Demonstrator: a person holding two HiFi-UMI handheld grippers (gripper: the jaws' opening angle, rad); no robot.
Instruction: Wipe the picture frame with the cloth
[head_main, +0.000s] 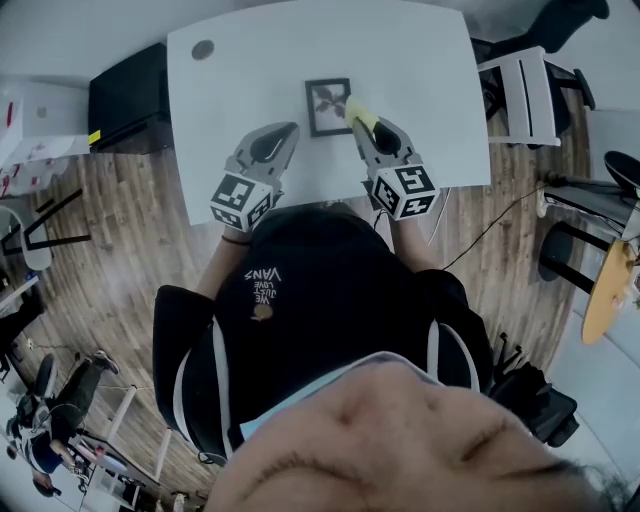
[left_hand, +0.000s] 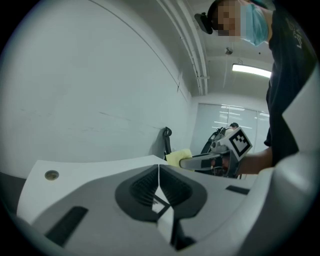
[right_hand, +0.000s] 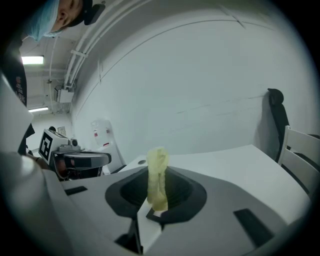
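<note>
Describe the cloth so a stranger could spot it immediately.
Start at the white table, then find the small dark picture frame near its middle. At the frame's right edge, the right gripper pinches a crumpled cloth, the only yellow thing on the table.

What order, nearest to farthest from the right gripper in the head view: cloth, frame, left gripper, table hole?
1. Cloth, in its jaws.
2. Frame, just left.
3. Left gripper, farther left.
4. Table hole, far-left corner.
</note>
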